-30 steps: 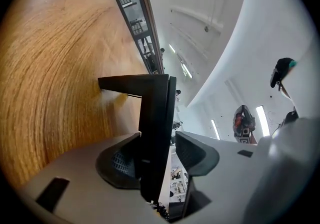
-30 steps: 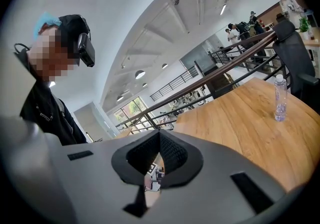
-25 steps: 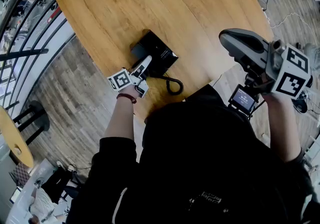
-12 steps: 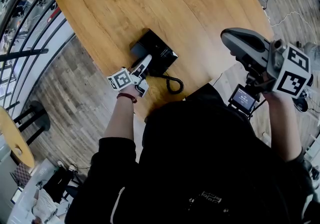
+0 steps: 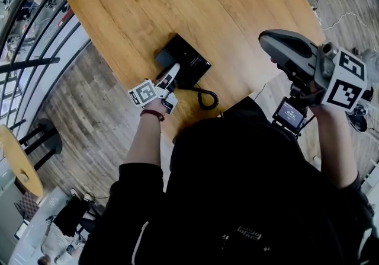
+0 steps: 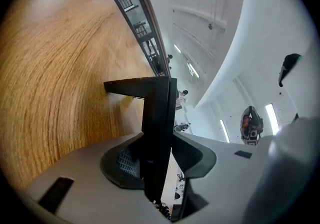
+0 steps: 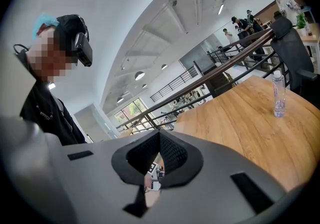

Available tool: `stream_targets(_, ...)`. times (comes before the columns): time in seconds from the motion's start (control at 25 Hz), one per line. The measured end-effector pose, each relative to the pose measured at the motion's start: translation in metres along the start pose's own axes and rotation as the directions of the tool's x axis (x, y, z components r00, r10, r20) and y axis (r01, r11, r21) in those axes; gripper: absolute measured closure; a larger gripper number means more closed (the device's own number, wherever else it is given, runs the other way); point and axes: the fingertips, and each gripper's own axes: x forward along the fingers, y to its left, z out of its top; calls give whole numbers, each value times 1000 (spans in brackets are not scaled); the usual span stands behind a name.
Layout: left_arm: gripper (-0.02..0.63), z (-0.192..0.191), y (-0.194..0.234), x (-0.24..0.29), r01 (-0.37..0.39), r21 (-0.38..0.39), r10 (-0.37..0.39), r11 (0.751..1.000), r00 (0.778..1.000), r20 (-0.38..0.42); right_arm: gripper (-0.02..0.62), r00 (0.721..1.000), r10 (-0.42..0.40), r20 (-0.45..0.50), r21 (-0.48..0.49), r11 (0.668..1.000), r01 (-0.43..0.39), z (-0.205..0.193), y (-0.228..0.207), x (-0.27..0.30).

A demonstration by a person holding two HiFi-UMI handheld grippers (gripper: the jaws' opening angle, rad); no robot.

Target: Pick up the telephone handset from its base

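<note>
- Where the left gripper (image 6: 159, 139) looks along its own jaws, a black slab of the handset (image 6: 157, 105) stands between the two pads, and both pads are clamped against it.
- That same view shows one end of the handset turning off sideways toward the worktop (image 6: 55, 77), a shape the head view is too small to give.
- The head view shows what the gripper view cannot: the handset lies along the left edge of the black telephone base (image 5: 190, 59), near the worktop's near edge, with the jaws reaching in from the person's side.
- Whether the handset rests on the base or is just clear of it, neither view settles.
- A coiled cord (image 5: 205, 99) curls on the wood just beside the base, on its near right side.
- The right gripper (image 7: 159, 140) has its jaws together at the tips, with nothing between them; only background shows through the small gap lower down.
- In the head view it is held off the worktop's right edge, well apart from the telephone.
- Its own view alone shows a clear water bottle (image 7: 279, 95) standing on the far part of the worktop, a dark railing (image 7: 225, 73) behind, and a person in black at the left.
</note>
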Motion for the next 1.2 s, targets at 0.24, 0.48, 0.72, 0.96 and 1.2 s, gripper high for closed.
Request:
stream_targets(0.24, 434, -3, 2, -3, -54, 7, 54, 999, 998, 19, 578, 1000, 18, 2, -8, 1000, -18, -1, 0, -3)
stream_targets(0.48, 436, -2, 5, -8, -113, 21, 112, 993, 993, 31, 578, 999, 53, 4, -14, 999, -53, 0, 5, -1)
stream_targets(0.72, 436, 0, 11, -14, -209, 34, 208, 977, 978, 26, 578, 997, 78, 13, -2, 997, -78, 0, 7, -4)
stream_targets(0.96, 503, -1, 4, -18, -246, 5, 246, 969, 969, 22, 578, 993, 116, 20, -5, 993, -116, 1, 11, -4)
stream_targets(1.2, 523, 0, 0, -22, -203, 12, 203, 979, 979, 30, 578, 992, 127, 23, -5, 992, -127, 0, 14, -6)
